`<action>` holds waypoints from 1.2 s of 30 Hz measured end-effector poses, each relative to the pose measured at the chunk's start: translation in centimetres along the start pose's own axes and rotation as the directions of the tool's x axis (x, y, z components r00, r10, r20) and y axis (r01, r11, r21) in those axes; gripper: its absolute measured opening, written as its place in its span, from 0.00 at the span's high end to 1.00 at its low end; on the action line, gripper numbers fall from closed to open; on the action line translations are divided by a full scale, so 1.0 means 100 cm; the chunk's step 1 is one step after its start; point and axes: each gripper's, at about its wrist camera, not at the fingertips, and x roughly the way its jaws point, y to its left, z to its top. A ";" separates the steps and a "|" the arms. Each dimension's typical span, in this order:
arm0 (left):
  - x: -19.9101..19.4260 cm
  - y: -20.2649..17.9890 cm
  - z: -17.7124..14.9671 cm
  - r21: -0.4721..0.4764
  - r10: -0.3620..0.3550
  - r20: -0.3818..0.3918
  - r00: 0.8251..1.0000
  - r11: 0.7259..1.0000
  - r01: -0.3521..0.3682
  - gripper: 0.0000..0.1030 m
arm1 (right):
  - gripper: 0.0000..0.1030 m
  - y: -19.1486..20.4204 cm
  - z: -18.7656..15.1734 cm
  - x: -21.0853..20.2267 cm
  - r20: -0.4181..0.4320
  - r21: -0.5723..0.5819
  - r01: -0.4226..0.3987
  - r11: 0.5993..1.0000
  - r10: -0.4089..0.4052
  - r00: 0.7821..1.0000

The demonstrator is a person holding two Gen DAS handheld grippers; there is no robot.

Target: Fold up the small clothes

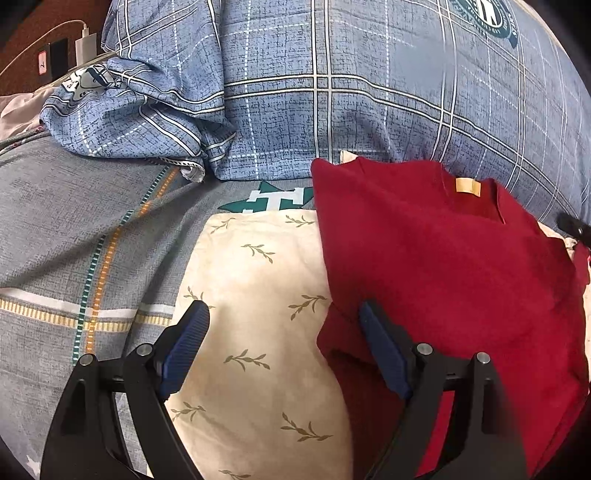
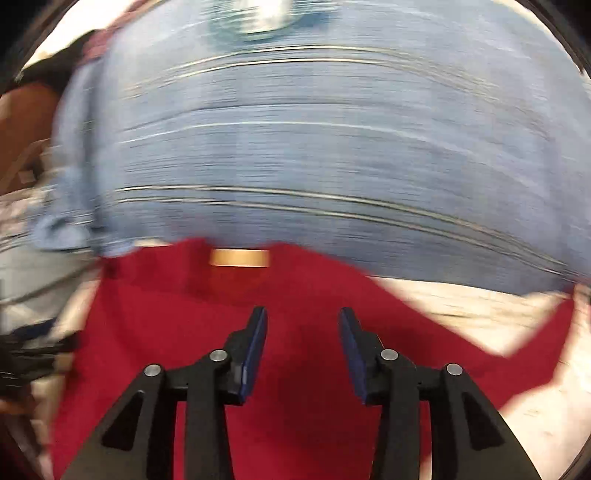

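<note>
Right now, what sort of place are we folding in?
Most likely a bedroom, working on a bed: the red knit top lies on a cream leaf-print pillow over a grey striped bedsheet, with a blue plaid duvet bunched behind.

We are in a bedroom at home, working on a bed. A grey sheet [image 1: 55,229] with striped bands covers the mattress, a big blue plaid pillow [image 1: 369,92] lies along the far side, and a cream pillow [image 1: 258,295] with a leaf print sits nearer. At the far left a white charger [image 1: 85,46] is plugged in by a brown headboard [image 1: 40,22].
</note>
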 end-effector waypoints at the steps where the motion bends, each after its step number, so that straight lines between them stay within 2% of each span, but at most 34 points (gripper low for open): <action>1: 0.000 0.000 0.000 0.003 0.001 0.001 1.000 1.000 -0.001 0.18 | 0.59 0.015 0.003 0.007 -0.016 -0.016 -0.041 0.999 0.040 0.999; 3: 0.001 0.001 0.001 -0.001 -0.005 -0.002 1.000 1.000 0.005 0.18 | 0.59 0.057 0.009 0.031 -0.053 -0.083 -0.096 0.992 0.092 0.994; 6: 0.003 0.004 0.002 -0.008 -0.015 -0.008 1.000 1.000 0.015 0.18 | 0.57 0.109 0.013 0.064 -0.090 -0.225 -0.110 0.968 0.092 0.992; 7: 0.003 0.004 0.002 -0.009 -0.017 -0.011 1.000 1.000 0.017 0.18 | 0.54 0.119 0.015 0.071 -0.095 -0.250 -0.126 0.960 0.105 0.990; 9: 0.003 0.004 0.002 -0.007 -0.019 -0.013 1.000 1.000 0.019 0.18 | 0.36 0.132 0.019 0.084 -0.114 -0.325 -0.157 0.933 0.127 0.985; 12: 0.003 0.003 0.004 -0.001 -0.018 -0.015 1.000 1.000 0.018 0.18 | 0.36 0.143 0.015 0.104 -0.185 -0.423 -0.192 0.886 0.123 0.975; 14: 0.004 0.002 0.004 0.000 -0.017 -0.015 1.000 1.000 0.017 0.18 | 0.40 0.145 0.011 0.116 -0.219 -0.438 -0.202 0.876 0.114 0.969; 16: 0.005 0.002 0.003 0.000 -0.017 -0.013 1.000 1.000 0.017 0.18 | 0.65 0.141 0.012 0.118 -0.241 -0.385 -0.246 0.889 0.161 0.957; 17: 0.004 0.003 0.003 0.000 -0.017 -0.013 1.000 1.000 0.018 0.18 | 0.84 0.141 0.012 0.119 -0.247 -0.371 -0.258 0.892 0.173 0.953; 18: 0.004 0.003 0.003 0.000 -0.018 -0.012 1.000 1.000 0.018 0.18 | 0.91 0.144 0.012 0.115 -0.238 -0.378 -0.248 0.892 0.165 0.957; 20: 0.004 0.003 0.003 -0.001 -0.018 -0.013 1.000 1.000 0.018 0.18 | 0.96 0.147 0.011 0.107 -0.217 -0.404 -0.230 0.885 0.151 0.964; 23: 0.005 0.003 0.003 -0.001 -0.019 -0.012 1.000 1.000 0.019 0.18 | 0.97 0.138 0.014 0.096 -0.173 -0.391 -0.183 0.902 0.123 0.977; 26: 0.005 0.003 0.003 0.003 -0.018 -0.009 1.000 1.000 0.018 0.18 | 0.97 0.126 0.013 0.104 -0.202 -0.299 -0.179 0.937 0.121 0.972; 28: 0.006 0.004 0.003 0.002 -0.020 -0.011 1.000 1.000 0.020 0.18 | 0.96 0.129 0.009 0.108 -0.189 -0.312 -0.156 0.937 0.100 0.977; 29: 0.005 0.004 0.004 -0.001 -0.022 -0.012 1.000 1.000 0.022 0.18 | 0.92 0.129 0.010 0.105 -0.178 -0.307 -0.153 0.939 0.101 0.979; 31: 0.005 0.005 0.004 -0.003 -0.023 -0.013 1.000 1.000 0.023 0.18 | 0.84 0.119 0.014 0.091 -0.177 -0.238 -0.156 0.959 0.115 0.977; 33: 0.003 0.004 0.004 -0.001 -0.018 -0.008 1.000 1.000 0.018 0.18 | 0.65 0.107 0.014 0.072 -0.165 -0.178 -0.166 0.970 0.137 0.977; 35: -0.002 0.002 0.004 0.006 -0.014 0.007 1.000 1.000 0.014 0.18 | 0.54 0.088 0.002 0.044 -0.125 -0.129 -0.156 0.979 0.140 0.982; 36: -0.004 0.001 0.004 0.011 -0.015 0.017 1.000 1.000 0.014 0.18 | 0.53 0.081 -0.002 0.034 -0.115 -0.120 -0.141 0.983 0.128 0.985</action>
